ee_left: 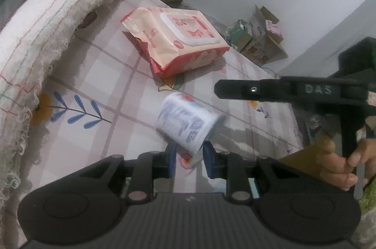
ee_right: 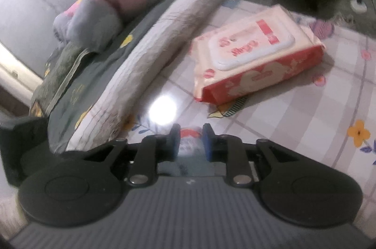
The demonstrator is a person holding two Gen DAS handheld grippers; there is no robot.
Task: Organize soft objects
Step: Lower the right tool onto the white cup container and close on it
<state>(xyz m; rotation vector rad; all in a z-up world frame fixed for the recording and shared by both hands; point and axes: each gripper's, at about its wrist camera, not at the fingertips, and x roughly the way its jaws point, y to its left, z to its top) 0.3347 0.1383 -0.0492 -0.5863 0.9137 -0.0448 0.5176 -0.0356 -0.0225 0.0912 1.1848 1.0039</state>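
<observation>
Left wrist view, wipes pack (ee_left: 176,42) beyond tissue pack (ee_left: 185,122), quilt edge (ee_left: 47,21) alongside

Wipes pack (ee_right: 256,53) lies beside folded quilt (ee_right: 164,37)

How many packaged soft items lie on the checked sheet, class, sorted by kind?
Wet-wipe packs: 1
Small tissue packs: 1
Total: 2
The tissue pack is blurred, just ahead of the left gripper.
</observation>
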